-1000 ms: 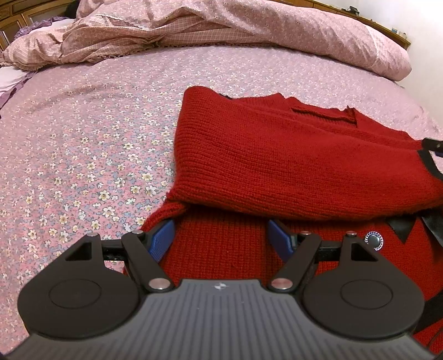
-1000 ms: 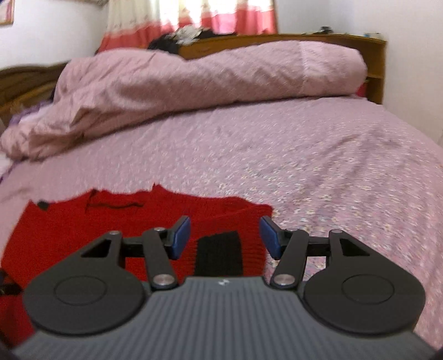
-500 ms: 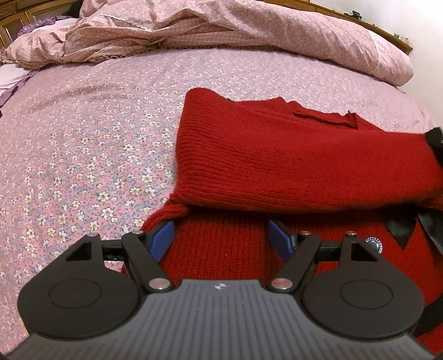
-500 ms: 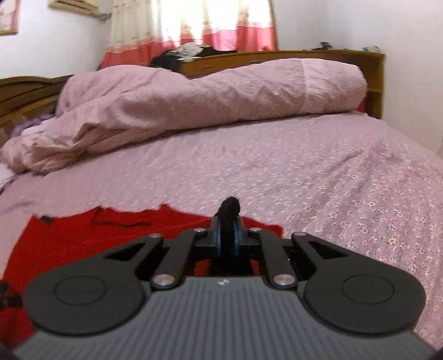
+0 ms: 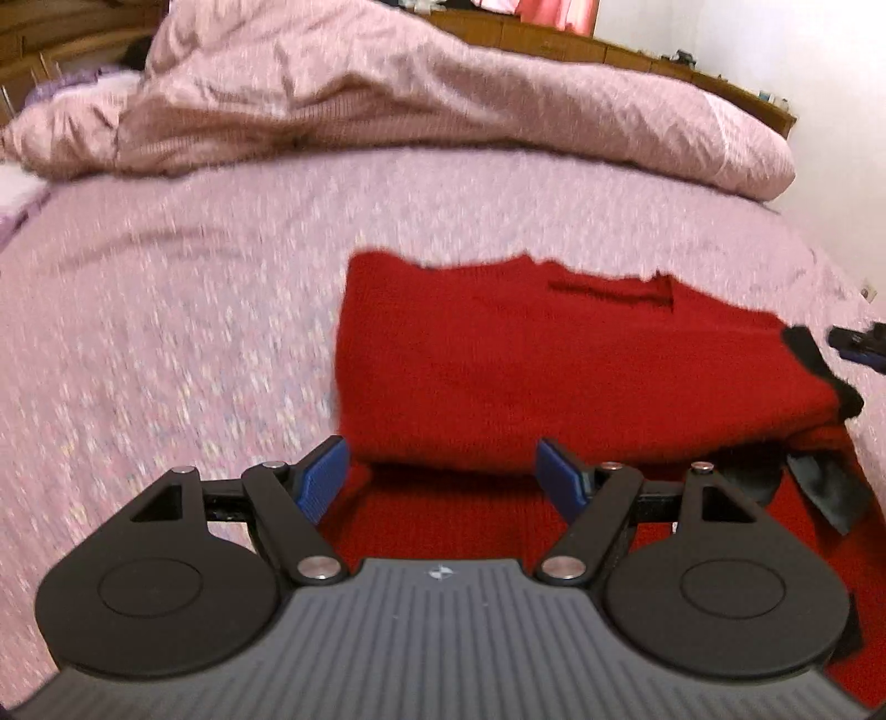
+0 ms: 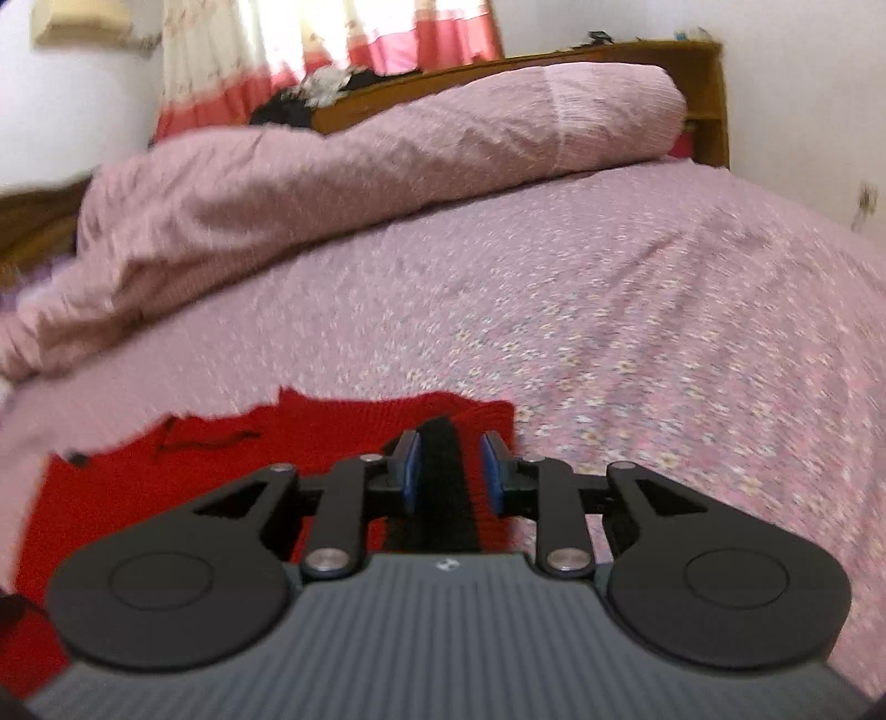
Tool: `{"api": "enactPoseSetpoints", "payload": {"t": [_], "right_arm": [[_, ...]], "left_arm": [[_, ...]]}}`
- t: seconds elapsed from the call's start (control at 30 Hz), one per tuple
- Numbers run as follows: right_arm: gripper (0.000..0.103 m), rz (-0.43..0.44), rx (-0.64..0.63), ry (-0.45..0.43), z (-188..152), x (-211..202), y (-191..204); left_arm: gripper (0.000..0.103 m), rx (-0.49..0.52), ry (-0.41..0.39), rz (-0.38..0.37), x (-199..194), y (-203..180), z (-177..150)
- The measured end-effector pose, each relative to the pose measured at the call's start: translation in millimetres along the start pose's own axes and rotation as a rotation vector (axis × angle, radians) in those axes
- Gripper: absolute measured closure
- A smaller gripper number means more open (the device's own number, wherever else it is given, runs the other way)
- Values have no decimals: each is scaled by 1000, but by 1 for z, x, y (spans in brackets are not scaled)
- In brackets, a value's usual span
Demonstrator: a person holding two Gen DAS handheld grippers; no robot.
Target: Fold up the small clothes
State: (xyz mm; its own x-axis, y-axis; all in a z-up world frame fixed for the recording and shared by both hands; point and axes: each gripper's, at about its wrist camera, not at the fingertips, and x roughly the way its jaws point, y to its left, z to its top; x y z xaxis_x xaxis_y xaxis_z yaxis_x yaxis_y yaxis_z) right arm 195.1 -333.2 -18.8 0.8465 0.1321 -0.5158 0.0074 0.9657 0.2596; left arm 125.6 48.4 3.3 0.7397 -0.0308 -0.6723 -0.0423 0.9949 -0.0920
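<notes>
Left to right: bed [image 5: 166, 343] w/ pink floral sheet, rumpled pink duvet [image 5: 443, 105] heaped along the far side. Red knit sweater [image 5: 554, 360] lies on the sheet, one part folded across its body. Left gripper [image 5: 443, 471] released, jaws wide, nothing btwn pads, just over sweater's near fold. Right gripper [image 6: 453, 471] has just been opening; black cuff [image 6: 443, 476] sits btwn its pads, slight gaps showing, not pinched. Wooden headboard [image 6: 637, 55] & curtain [image 6: 332, 44] behind.
</notes>
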Motion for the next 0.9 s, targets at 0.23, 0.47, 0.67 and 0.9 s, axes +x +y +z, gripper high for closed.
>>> {"api": "enactPoseSetpoints", "payload": {"t": [0.23,0.47,0.67,0.9], "right_arm": [[53,85,119,93,-15,-23,-20],[87,27,-16,127,-34,-25,2],[85,-15,-34,163,-37,-21,-1],[84,-75,-95,51,-31,-54,24]], "left_arm": [[24,-6,-12,-5,20,2,17],[22,93,52,73,73,-8,25],[17,58,78,72,88,-1,33],[16,67,69,58,87,2,31]]}}
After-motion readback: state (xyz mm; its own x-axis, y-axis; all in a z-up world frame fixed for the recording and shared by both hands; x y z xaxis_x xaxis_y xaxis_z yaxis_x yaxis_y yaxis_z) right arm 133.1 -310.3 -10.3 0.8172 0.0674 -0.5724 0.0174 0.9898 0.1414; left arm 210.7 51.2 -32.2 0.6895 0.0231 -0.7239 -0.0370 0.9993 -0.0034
